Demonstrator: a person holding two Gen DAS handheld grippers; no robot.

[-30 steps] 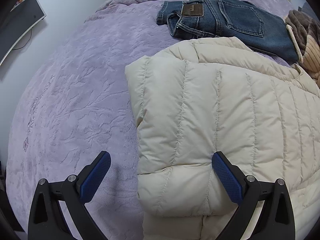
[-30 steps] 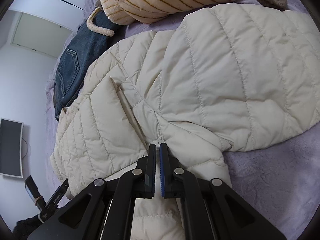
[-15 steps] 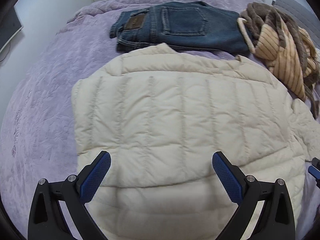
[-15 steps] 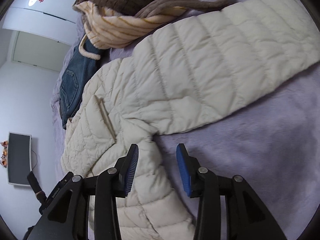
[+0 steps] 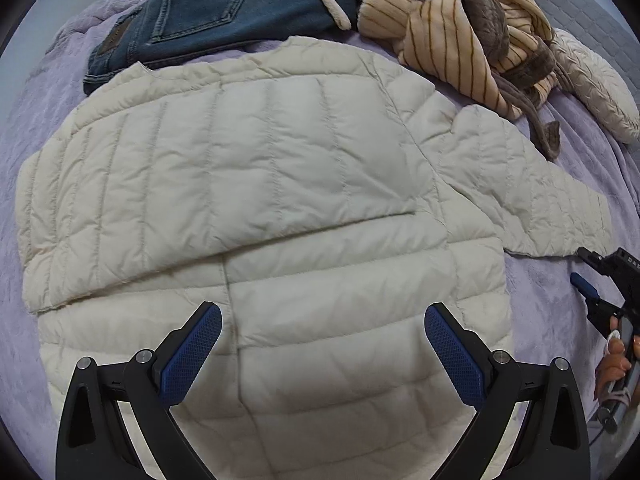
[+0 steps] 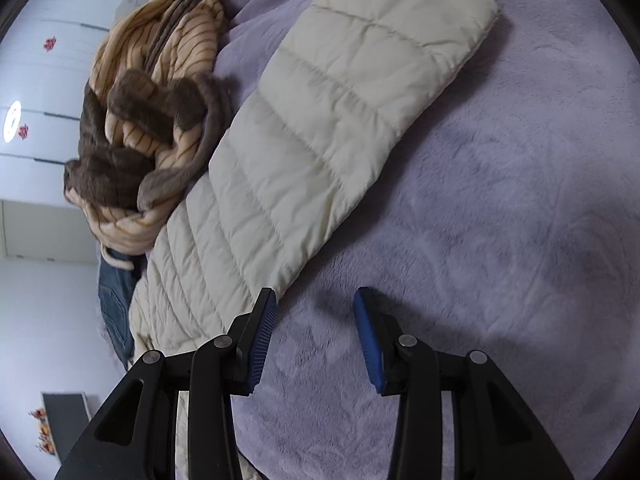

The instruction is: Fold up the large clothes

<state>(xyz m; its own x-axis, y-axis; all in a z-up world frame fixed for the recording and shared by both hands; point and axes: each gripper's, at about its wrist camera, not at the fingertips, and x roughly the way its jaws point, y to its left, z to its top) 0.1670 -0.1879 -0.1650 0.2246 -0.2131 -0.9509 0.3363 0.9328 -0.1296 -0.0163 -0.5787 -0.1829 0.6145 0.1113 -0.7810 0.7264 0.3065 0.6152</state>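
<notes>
- The cream quilted puffer jacket (image 5: 256, 184) lies spread flat on the lilac plush bedspread (image 5: 24, 128), filling most of the left wrist view.
- One sleeve is folded across the jacket's body, its edge running as a slanting line over the front.
- The other cream quilted sleeve (image 6: 320, 132) stretches out to the side over the bedspread (image 6: 500, 220), lying flat with its cuff at the far end; in the left wrist view it reaches toward the right edge (image 5: 532, 196).
- The left gripper (image 5: 322, 344) hangs above the jacket's lower part with its blue-padded fingers (image 5: 192, 354) spread wide, holding nothing.
- The right gripper (image 6: 316, 340) is over the bedspread just beside the sleeve's near edge, jaws apart and empty; its left pad (image 6: 262, 340) is close to the sleeve, though contact cannot be judged.
- In the left wrist view the right gripper (image 5: 588, 272) shows at the right margin, near the sleeve's cuff, with the person's fingers (image 5: 612, 364) on its handle.
- Folded dark blue denim jeans (image 5: 208, 16) lie beyond the jacket's collar.
- A crumpled tan striped fleece robe with brown trim (image 5: 460, 36) is heaped beside the jeans, next to the outstretched sleeve (image 6: 152, 112).
- A pale quilted pillow (image 5: 596, 84) lies past the robe.
</notes>
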